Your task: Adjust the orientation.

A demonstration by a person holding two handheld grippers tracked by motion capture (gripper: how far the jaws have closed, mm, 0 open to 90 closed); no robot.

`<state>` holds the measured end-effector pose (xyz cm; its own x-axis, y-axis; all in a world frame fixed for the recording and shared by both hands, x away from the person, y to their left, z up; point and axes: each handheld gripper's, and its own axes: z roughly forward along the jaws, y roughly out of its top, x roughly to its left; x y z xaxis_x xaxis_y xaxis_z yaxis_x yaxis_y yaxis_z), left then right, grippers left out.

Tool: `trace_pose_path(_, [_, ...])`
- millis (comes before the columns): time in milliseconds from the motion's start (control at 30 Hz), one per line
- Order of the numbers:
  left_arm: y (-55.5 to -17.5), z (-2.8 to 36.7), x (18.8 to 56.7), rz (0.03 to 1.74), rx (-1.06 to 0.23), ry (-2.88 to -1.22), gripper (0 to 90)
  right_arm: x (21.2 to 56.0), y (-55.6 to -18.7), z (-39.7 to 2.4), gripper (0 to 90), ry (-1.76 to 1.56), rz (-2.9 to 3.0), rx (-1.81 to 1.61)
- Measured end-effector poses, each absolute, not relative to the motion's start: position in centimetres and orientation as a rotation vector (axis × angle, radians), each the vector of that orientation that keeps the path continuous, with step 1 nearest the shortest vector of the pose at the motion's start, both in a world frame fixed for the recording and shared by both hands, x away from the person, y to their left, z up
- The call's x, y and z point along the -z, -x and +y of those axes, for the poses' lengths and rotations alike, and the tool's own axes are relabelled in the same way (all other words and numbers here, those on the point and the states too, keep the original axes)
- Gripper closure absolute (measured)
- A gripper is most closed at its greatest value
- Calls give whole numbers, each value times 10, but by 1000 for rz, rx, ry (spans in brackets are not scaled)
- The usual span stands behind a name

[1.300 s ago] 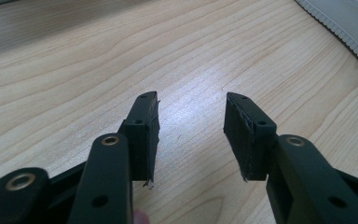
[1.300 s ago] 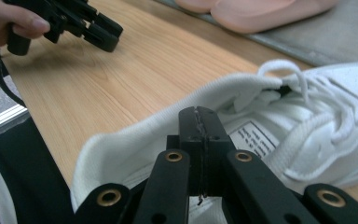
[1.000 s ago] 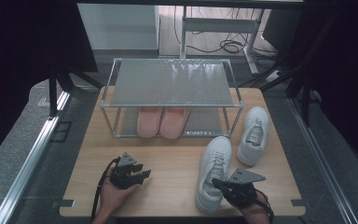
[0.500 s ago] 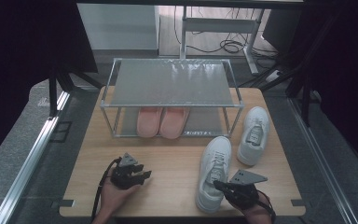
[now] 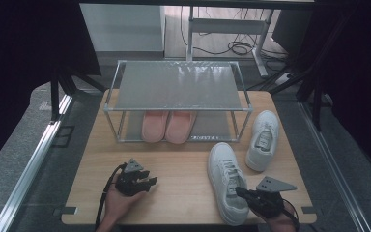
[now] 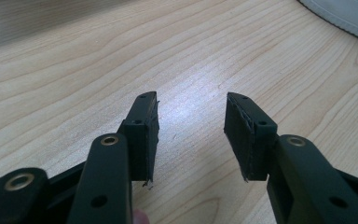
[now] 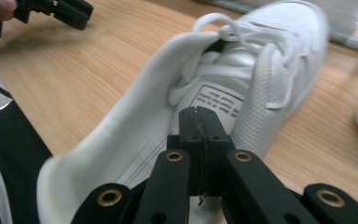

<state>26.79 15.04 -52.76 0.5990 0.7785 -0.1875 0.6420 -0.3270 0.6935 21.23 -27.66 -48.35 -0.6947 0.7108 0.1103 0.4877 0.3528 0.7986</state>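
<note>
Right gripper inside sneaker.

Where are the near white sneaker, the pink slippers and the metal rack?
near white sneaker (image 5: pixel 225 175): high view, on its laces.
pink slippers (image 5: pixel 168 126): high view, where the pair meets.
metal rack (image 5: pixel 177 85): high view, on its top shelf.

The white sneaker's tongue label carries print too blurred to read.
</note>
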Motion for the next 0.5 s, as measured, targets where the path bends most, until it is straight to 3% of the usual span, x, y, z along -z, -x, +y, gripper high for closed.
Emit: trace_pose_path(500, [-269,151,529,1123,-226,-2075,566,482,-217,-292,900,-1069,2380,-1276])
